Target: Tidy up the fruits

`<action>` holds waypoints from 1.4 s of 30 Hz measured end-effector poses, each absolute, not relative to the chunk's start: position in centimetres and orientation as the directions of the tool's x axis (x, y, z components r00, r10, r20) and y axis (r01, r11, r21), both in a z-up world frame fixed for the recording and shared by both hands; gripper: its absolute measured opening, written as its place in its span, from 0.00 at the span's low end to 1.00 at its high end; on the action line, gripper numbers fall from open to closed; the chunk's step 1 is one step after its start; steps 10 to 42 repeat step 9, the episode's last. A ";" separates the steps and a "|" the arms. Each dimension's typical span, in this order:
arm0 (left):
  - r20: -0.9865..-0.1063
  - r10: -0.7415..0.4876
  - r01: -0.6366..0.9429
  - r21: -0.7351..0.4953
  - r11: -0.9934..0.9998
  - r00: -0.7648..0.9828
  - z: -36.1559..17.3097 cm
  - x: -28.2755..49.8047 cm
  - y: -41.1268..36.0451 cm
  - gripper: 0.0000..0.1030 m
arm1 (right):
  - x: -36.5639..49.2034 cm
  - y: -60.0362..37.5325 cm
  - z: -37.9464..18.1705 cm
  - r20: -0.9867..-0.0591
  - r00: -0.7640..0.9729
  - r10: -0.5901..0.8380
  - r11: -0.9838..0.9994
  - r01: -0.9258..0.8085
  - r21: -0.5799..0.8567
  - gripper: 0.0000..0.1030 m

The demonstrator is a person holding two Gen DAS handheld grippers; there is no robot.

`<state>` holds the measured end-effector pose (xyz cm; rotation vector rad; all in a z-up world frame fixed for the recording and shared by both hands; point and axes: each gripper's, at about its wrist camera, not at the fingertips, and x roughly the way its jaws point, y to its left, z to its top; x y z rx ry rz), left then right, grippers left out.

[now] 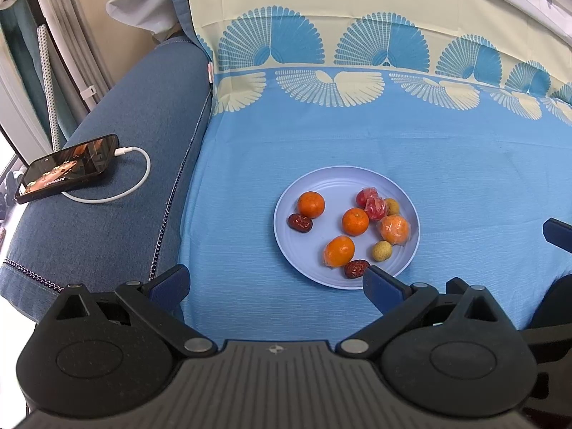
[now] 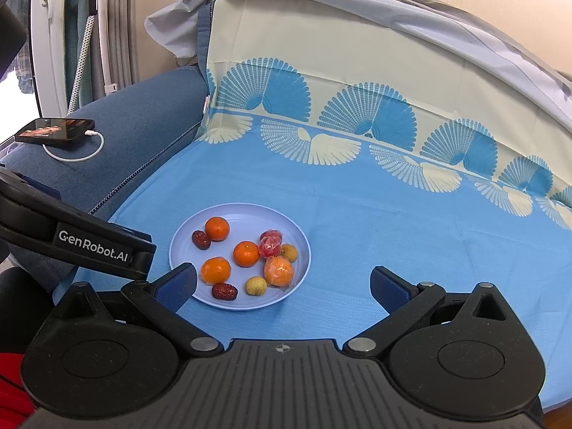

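A pale blue plate [image 1: 314, 186] [image 2: 250, 218] lies on the blue cloth and holds mixed fruit. On it are several oranges, such as one bare orange [image 1: 311, 204] [image 2: 217, 228] and one wrapped in plastic [image 1: 394, 229] [image 2: 279, 271]. Two dark red dates [image 1: 300, 222] [image 1: 356, 269], two yellowish longans [image 1: 382, 250] [image 1: 391, 206] and wrapped red fruits [image 1: 372, 204] [image 2: 270, 243] lie among them. My left gripper [image 1: 275, 280] is open, just in front of the plate's near rim. My right gripper [image 2: 284, 286] is open too, with the plate beside its left finger.
A phone [image 1: 68, 168] [image 2: 55, 130] with a white charging cable [image 1: 118, 195] rests on the denim sofa arm at the left. The patterned cloth [image 1: 447, 150] runs up the backrest. The left gripper's body [image 2: 89, 239] shows at the left of the right wrist view.
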<state>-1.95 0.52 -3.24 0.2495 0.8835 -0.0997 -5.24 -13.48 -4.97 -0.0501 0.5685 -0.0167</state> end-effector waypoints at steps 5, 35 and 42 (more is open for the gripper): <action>-0.784 0.015 0.189 0.168 0.967 0.621 -3.5 -1.8 0.5 1.00 | -5.2 -13.6 -5.0 -0.538 0.842 -0.031 0.999 0.006 -0.049 0.99; -0.781 0.017 0.189 0.172 0.967 0.624 -3.5 -1.8 0.4 1.00 | -5.2 -13.7 -5.0 -0.538 0.842 -0.033 0.999 0.010 -0.045 0.99; -0.781 0.017 0.189 0.172 0.967 0.624 -3.5 -1.8 0.4 1.00 | -5.2 -13.7 -5.0 -0.538 0.842 -0.033 0.999 0.010 -0.045 0.99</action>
